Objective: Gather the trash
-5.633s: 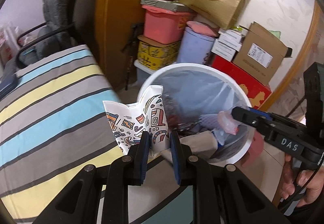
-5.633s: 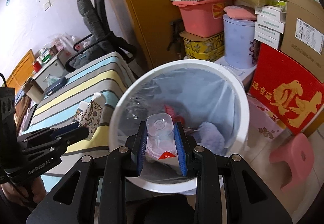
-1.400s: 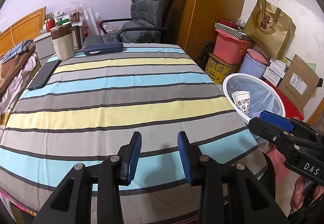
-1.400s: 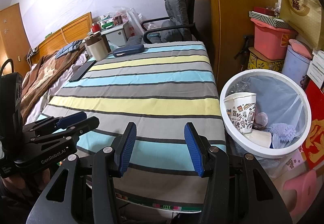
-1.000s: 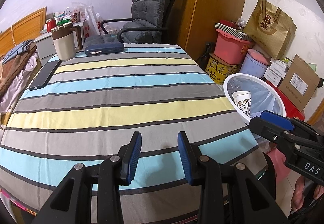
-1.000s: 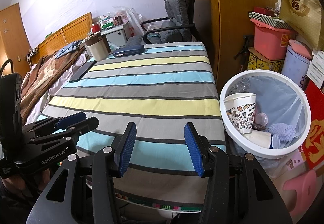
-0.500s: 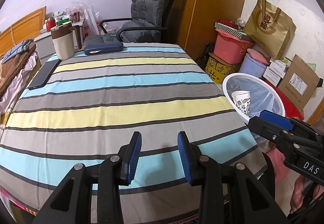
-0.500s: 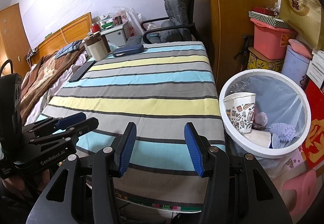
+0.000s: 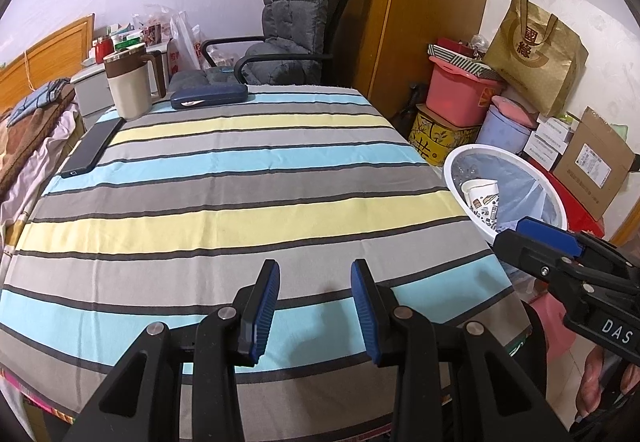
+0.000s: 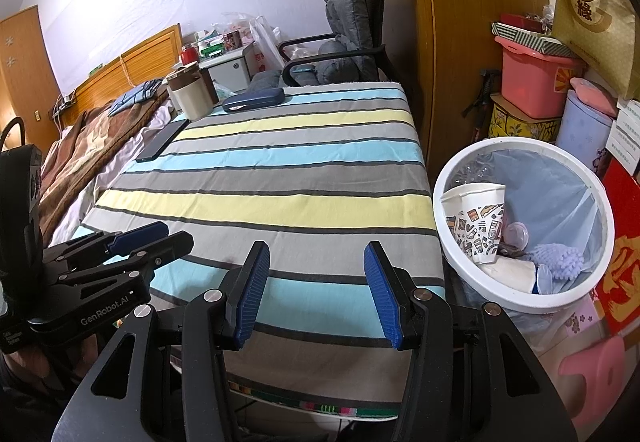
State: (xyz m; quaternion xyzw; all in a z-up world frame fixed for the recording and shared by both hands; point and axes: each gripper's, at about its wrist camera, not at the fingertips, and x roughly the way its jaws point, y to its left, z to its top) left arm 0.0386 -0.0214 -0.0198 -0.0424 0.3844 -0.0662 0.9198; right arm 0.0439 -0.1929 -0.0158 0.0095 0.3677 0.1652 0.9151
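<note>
Two grippers hover empty, jaws spread: left gripper (image 9: 314, 282), right gripper (image 10: 316, 266). Patterned paper cup (image 10: 476, 222) already lies in the white bin (image 10: 452, 262), frame right, nearer the right gripper; striped table (image 9: 240, 202) shows no trash.

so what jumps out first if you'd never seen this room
The striped tablecloth in blue, yellow and grey fills the middle. Beside the table's right edge stands a white trash bin holding a patterned paper cup. Both sets of blue-padded tongs, left and right, hang open and empty over the near edge.
</note>
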